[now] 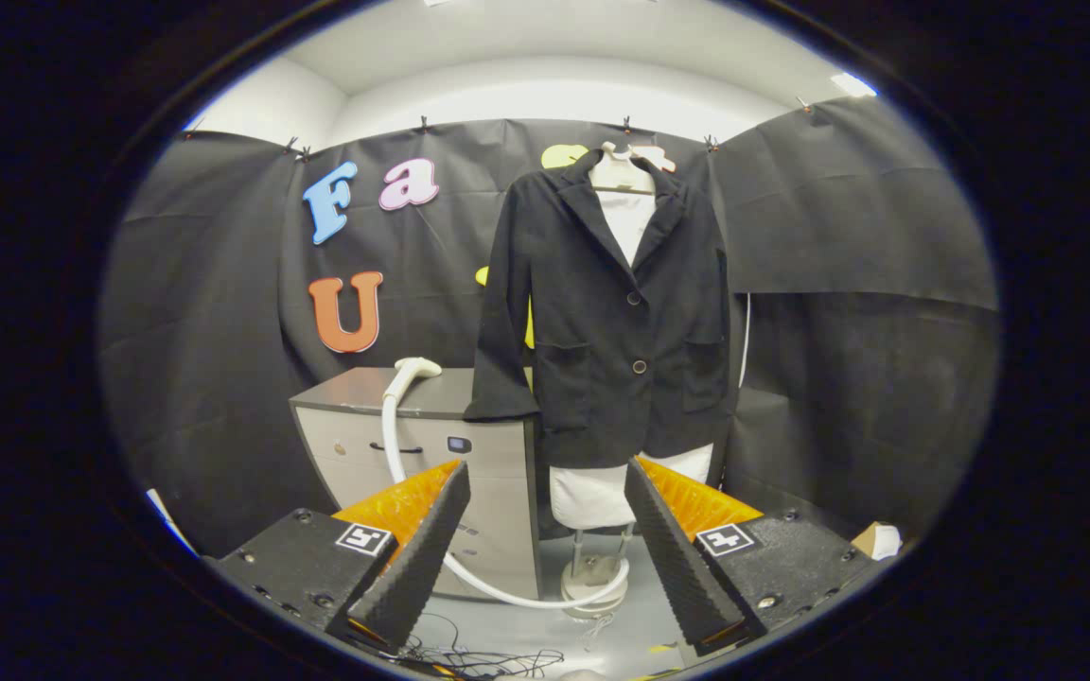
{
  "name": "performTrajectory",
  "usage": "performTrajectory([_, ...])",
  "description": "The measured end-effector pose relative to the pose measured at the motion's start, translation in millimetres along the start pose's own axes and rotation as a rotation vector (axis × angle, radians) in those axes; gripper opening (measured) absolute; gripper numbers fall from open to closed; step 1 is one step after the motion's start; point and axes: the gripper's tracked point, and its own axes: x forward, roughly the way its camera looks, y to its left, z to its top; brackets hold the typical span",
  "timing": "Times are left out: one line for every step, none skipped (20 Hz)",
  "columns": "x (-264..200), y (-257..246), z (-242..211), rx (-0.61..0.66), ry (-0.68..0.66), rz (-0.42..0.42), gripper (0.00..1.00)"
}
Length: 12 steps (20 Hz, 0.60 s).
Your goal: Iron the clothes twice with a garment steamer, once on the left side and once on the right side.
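Your gripper is spread, holding nothing — the black blazer hangs beyond; beside it, the cabinet carries the steamer head, its hose trailing down.

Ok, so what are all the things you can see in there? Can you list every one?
jacket: one, black, buttoned over the mannequin, beyond the tongs
mannequin: one, white, on a stand under the jacket, its neck showing at the collar
steamer head: one, white, lying on top of the cabinet
hose: one, white, running from the steamer head down the cabinet front and curling to the stand's foot
cabinet: one, grey with a dark top, beside the jacket's sleeve
thin cables: a tangle, dark, on the floor just ahead of the tongs
small box: one, brown and white, on the floor past one finger
tongs: one pair, open, holding nothing, fingers spread either side of the mannequin's stand
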Motion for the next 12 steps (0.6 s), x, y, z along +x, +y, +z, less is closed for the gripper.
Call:
performTrajectory([2.8,2.0,1.3,0.003,0.0,0.0,1.0])
performTrajectory([7.9,5.3,2.1,0.001,0.002,0.003,1.0])
performTrajectory([13.0,8.6,4.0,-0.004,0.002,0.003,1.0])
performTrajectory([19.1,13.1,5.4,-0.009,0.003,0.004,1.0])
performTrajectory([27.1,17.5,8.3,-0.012,0.0,0.01,1.0])
performTrajectory([36.1,22.1,11.6,-0.014,0.0,0.013,1.0])
performTrajectory([44.6,27.7,15.1,-0.016,0.0,0.019,1.0])
performTrajectory([53.8,33.2,19.5,-0.014,-0.004,0.025,1.0])
performTrajectory([65.0,40.7,25.6,-0.014,-0.004,0.034,1.0])
performTrajectory([79.9,49.7,30.3,-0.016,-0.004,0.045,1.0])
performTrajectory([94.2,60.3,36.7,-0.017,-0.006,0.055,1.0])
performTrajectory([109.9,71.4,42.8,-0.018,-0.009,0.072,1.0])
